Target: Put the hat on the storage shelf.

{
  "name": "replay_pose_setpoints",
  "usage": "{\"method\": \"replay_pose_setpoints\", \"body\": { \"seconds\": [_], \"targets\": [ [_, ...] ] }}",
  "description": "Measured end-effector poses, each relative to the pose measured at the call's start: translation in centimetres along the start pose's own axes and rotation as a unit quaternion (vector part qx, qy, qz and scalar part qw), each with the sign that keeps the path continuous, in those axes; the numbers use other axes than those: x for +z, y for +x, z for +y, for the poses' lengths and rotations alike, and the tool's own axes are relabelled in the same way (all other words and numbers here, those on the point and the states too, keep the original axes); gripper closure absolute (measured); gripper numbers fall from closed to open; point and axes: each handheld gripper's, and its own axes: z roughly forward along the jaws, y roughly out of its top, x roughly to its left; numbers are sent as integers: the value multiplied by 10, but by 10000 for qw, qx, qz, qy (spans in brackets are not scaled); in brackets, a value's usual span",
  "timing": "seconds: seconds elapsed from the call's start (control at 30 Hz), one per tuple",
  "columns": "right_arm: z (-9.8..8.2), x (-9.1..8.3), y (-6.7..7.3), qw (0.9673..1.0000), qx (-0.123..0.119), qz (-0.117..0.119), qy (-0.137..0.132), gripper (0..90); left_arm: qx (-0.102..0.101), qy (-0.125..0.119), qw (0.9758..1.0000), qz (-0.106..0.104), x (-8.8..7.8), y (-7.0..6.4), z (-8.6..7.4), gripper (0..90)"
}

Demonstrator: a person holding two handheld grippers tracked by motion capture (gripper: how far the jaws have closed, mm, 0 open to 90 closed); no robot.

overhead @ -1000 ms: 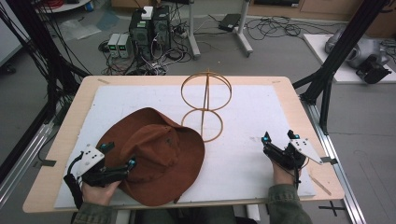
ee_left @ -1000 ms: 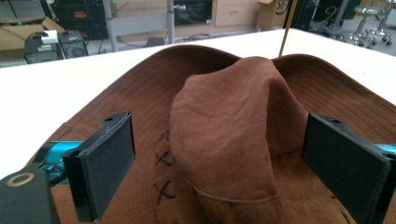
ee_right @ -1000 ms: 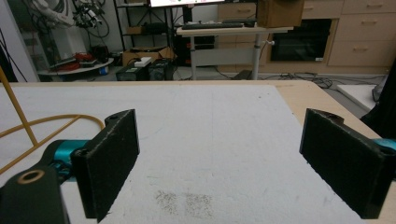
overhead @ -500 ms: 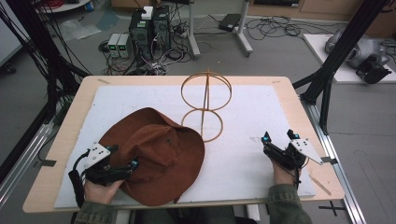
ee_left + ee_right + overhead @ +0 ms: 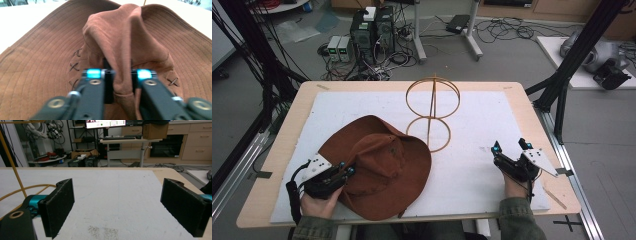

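from the high view, a brown hat [image 5: 377, 167] lies on the white mat [image 5: 492, 120] at the near left of the wooden table [image 5: 287, 125], its brim spread wide. the left gripper [image 5: 346, 172] comes in from the near left edge, its tips over the hat beside the crown, the person's left hand [image 5: 317, 202] behind it. a yellow wire stand [image 5: 432, 112], two hoops on an upright rod, sits mid-table just beyond the hat. the right gripper [image 5: 511, 152] rests at the near right, well apart from the hat, jaws spread, held by the right hand [image 5: 516, 186].

over to the left gripper view: the left gripper [image 5: 121, 75] has its two black jaws pinched on a raised fold of the hat's [image 5: 45, 62] crown, brown fabric squeezed between them, stitched crosses at the crown's base on either side.

right gripper view now: the right gripper [image 5: 117, 207] stands wide open, nothing between the pads, bare mat [image 5: 112, 195] beneath, and the wire stand [image 5: 11, 165] at the left edge.
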Motion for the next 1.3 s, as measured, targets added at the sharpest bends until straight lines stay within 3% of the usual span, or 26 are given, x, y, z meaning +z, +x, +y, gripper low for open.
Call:
{"method": "replay_pose_setpoints", "body": {
  "seconds": [0.27,0.43,0.73,1.1,1.3],
  "targets": [
    [0,0,0,10000,-5,-1,5,111,147,-79,9999,18,-1,-1,-1,879],
    [0,0,0,10000,-19,-10,-12,111,9,-145,9999,6,-2,0,-2,878],
    [0,0,0,10000,-16,8,-6,111,129,-301,9995,43,-6,-4,-1,877],
    [0,0,0,10000,2,16,-6,111,270,-841,9960,116,-19,-7,1,877],
    [0,1,0,10000,-17,14,-1,111,189,-1116,9935,100,-27,-4,5,877]
  ]
}}
